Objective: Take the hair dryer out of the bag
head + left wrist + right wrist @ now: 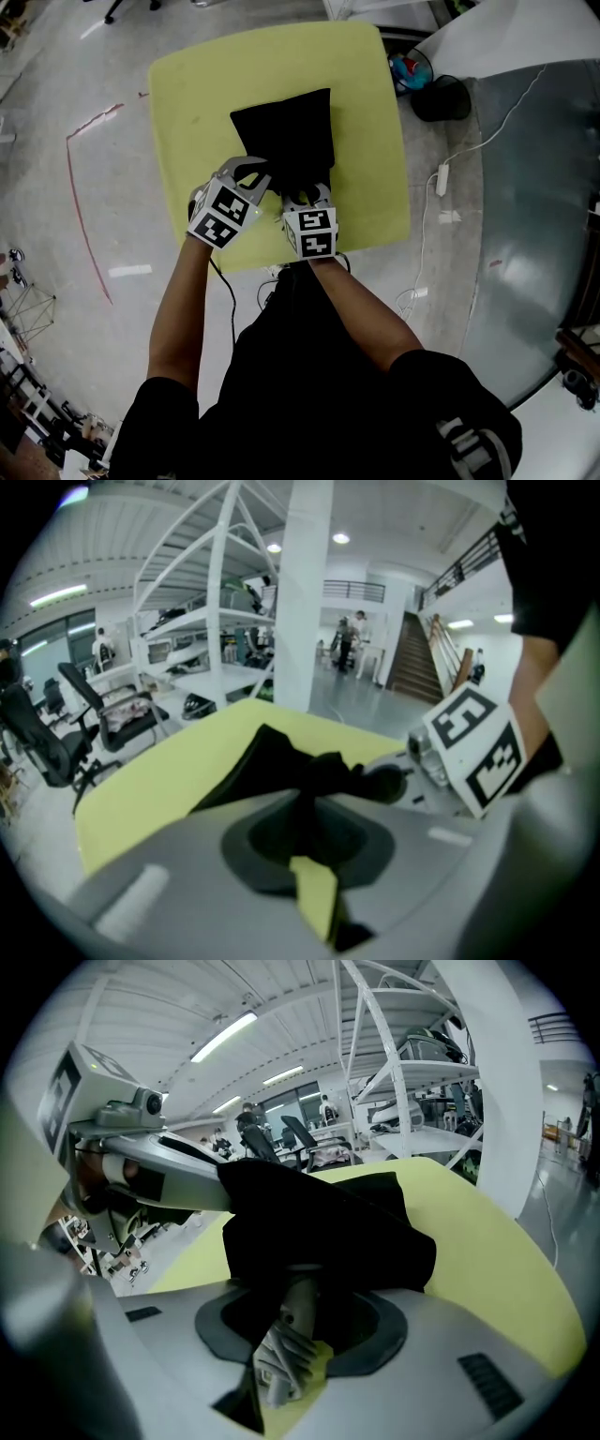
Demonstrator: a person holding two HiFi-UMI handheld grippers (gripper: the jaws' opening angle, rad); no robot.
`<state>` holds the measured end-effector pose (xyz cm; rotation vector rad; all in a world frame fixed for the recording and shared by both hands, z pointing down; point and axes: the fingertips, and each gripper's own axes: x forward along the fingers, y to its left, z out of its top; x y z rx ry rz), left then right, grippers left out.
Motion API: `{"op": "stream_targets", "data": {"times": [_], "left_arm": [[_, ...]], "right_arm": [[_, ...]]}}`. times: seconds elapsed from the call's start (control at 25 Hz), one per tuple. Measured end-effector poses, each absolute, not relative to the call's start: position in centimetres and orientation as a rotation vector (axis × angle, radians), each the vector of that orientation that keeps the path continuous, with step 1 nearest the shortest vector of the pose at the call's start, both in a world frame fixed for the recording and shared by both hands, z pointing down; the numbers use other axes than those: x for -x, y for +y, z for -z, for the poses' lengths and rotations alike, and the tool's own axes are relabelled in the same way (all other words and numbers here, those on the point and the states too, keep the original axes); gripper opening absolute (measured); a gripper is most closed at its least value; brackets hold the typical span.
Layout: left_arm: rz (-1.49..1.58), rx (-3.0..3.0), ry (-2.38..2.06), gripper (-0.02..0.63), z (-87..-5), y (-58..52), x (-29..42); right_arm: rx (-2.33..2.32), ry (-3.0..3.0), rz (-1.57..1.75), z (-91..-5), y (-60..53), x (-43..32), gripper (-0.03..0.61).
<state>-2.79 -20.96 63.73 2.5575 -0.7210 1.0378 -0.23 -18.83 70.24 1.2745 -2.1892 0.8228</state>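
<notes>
A black cloth bag [286,136] lies near the middle of a square yellow-green desk [187,112], its far end pointing away from the person and its near edge bunched up where both tools meet it. The person stands at the near side of the desk with bare forearms reaching forward, one tool in each hand, each carrying a black-and-white marker cube. The left claw [265,180] sits at the bag's near left corner; in the left gripper view its jaws are together, pinching a fold of the black fabric [305,794] and holding it slightly raised off the desk. The right claw [305,197] is just beside it, at the near edge of the bag. In the right gripper view its jaws stand apart, one ribbed grey pad [281,1358] bare, and the bag's fabric [319,1222] drapes over the tips without being squeezed. The hair dryer shows in none of the views. On the grey floor [94,75] to the right of the desk, a white cable [441,178] trails.
</notes>
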Motion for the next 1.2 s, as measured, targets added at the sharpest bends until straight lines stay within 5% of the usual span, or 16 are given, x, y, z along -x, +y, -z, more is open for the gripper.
{"op": "stream_targets", "data": {"times": [0.8, 1.2], "left_arm": [[-1.019, -2.519, -0.749, 0.021, -64.3, -19.6, 4.0], [-0.962, -2.443, -0.895, 0.023, -64.9, -19.3, 5.6]], "right_arm": [[-1.234, -2.054, -0.871, -73.8, -20.7, 2.0, 0.224], [-1.185, -2.061, -1.034, -74.3, -21.0, 2.1, 0.189]]}}
